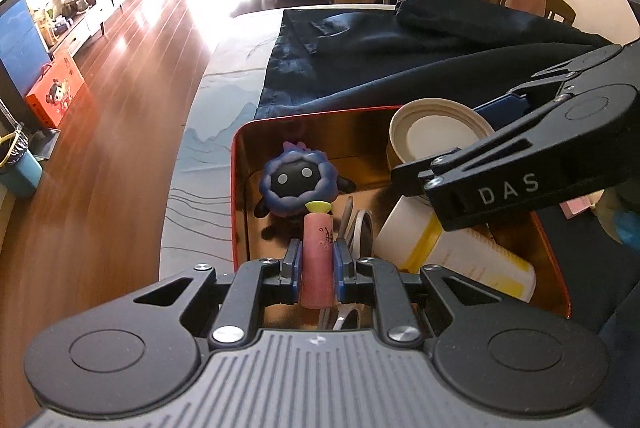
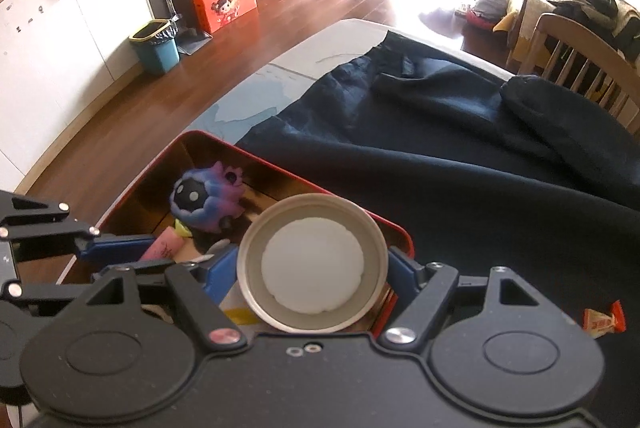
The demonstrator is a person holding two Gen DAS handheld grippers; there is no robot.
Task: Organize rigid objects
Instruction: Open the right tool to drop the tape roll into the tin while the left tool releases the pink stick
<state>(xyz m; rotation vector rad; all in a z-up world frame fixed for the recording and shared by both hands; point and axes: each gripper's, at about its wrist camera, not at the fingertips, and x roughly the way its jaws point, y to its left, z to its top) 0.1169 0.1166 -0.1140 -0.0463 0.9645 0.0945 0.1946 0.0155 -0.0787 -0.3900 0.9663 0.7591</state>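
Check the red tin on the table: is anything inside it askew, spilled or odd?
Nothing is spilled or damaged. The white and yellow cylindrical container lies tipped on its side in the red-rimmed metal tin, leaning across the flat round discs. The purple plush creature with a black face sits upright.

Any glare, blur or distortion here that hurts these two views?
Left wrist view: window light blows out the far room and sheens the wooden floor; the red tin stays readable. Right wrist view: the same blown-out window, fisheye bending at the edges; the round lid is sharp.
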